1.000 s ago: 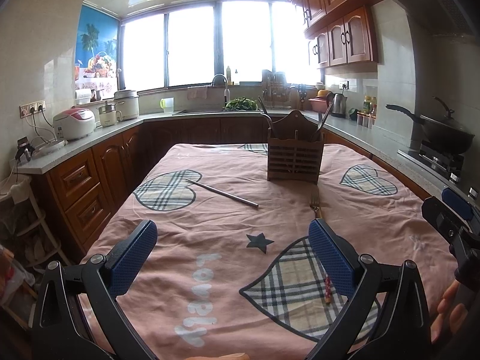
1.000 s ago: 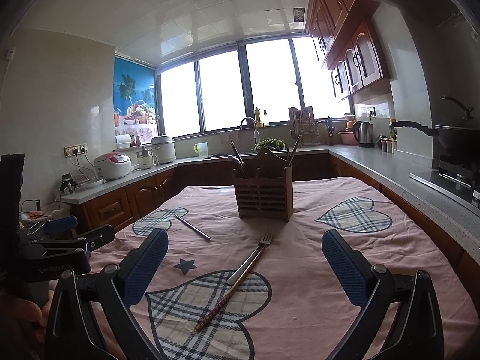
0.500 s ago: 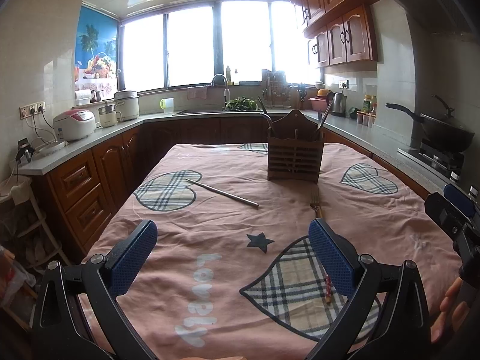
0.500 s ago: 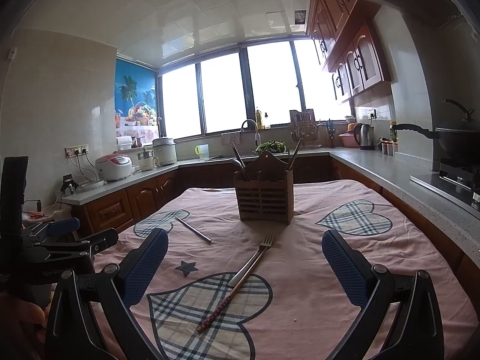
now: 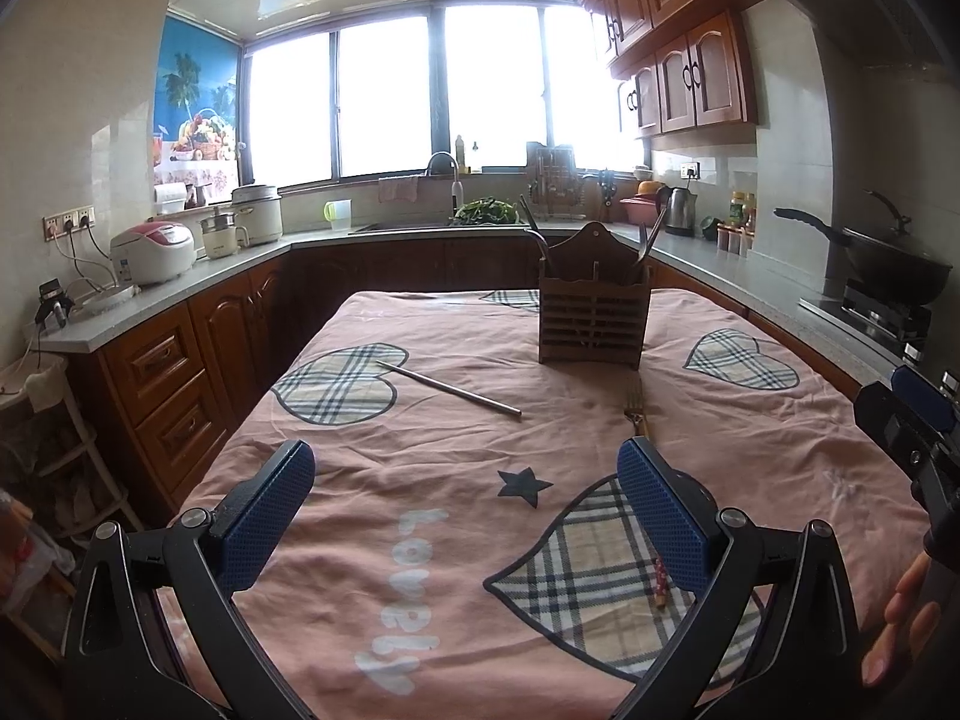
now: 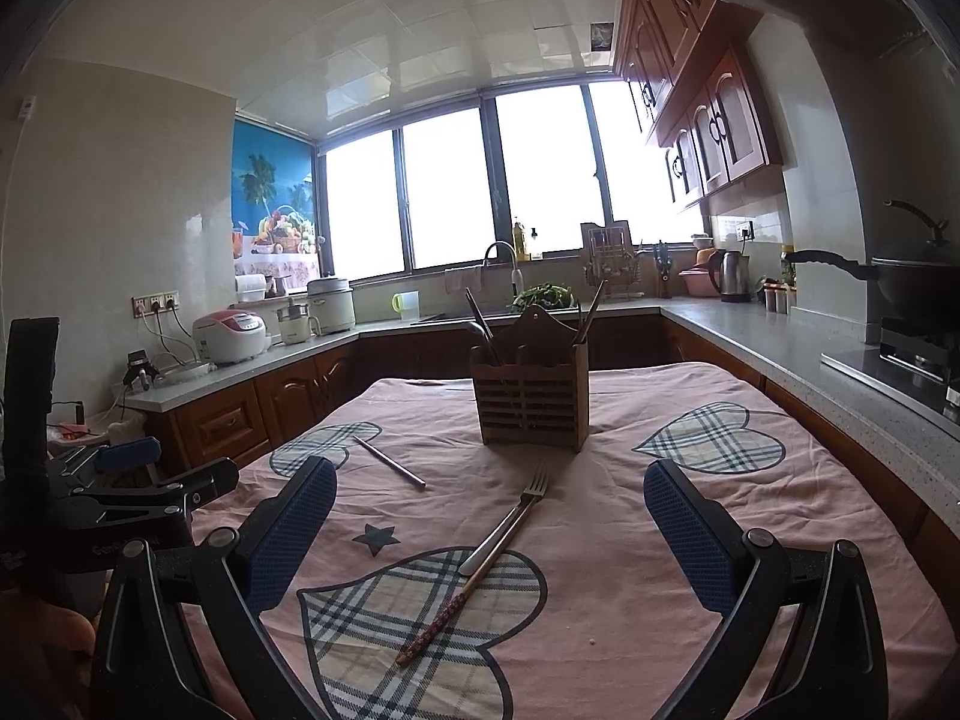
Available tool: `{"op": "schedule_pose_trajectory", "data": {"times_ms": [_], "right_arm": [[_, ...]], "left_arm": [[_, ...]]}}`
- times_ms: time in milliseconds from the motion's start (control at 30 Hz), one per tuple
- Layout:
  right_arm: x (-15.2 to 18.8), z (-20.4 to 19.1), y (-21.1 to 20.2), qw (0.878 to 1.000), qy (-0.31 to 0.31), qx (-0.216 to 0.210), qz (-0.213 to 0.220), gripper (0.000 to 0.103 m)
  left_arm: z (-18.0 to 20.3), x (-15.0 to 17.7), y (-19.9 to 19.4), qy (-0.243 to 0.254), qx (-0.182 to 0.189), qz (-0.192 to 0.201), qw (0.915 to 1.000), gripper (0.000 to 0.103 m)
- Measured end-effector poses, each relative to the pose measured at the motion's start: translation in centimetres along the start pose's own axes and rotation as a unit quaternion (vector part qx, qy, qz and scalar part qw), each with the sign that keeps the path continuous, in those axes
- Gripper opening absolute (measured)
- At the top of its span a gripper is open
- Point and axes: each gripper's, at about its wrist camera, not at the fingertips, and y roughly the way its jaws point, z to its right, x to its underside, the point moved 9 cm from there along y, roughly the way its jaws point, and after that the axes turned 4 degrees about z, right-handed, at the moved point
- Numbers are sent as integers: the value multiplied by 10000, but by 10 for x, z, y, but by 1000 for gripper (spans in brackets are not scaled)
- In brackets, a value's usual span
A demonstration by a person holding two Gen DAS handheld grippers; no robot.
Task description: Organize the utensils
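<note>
both hand-held grippers, left point(image 5: 465, 516) and right point(image 6: 489, 531), are wide open, holding nothing. the fork point(image 6: 507, 525) touches the chopstick point(image 6: 459, 603), so grabbing one may knock the other.

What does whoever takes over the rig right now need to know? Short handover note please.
Left gripper: jaws open, empty, hovering over the near left of the table.
Right gripper: jaws open, empty, above the fork.
Holder stands at the far middle of the table, with a few utensils already in it.
Left loose on the cloth: fork and patterned chopstick lying side by side, metal chopstick further left.
Done: nothing gripped yet. Left: all three loose pieces into the holder.
</note>
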Motion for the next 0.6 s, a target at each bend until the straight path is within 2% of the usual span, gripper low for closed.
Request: {"op": "schedule_pose_trajectory", "data": {"times_ms": [600], "right_arm": [[0, 1, 0, 10000, 23, -22, 4, 103]], "left_arm": [[4, -2, 0, 77, 32, -4, 10000, 103]]}}
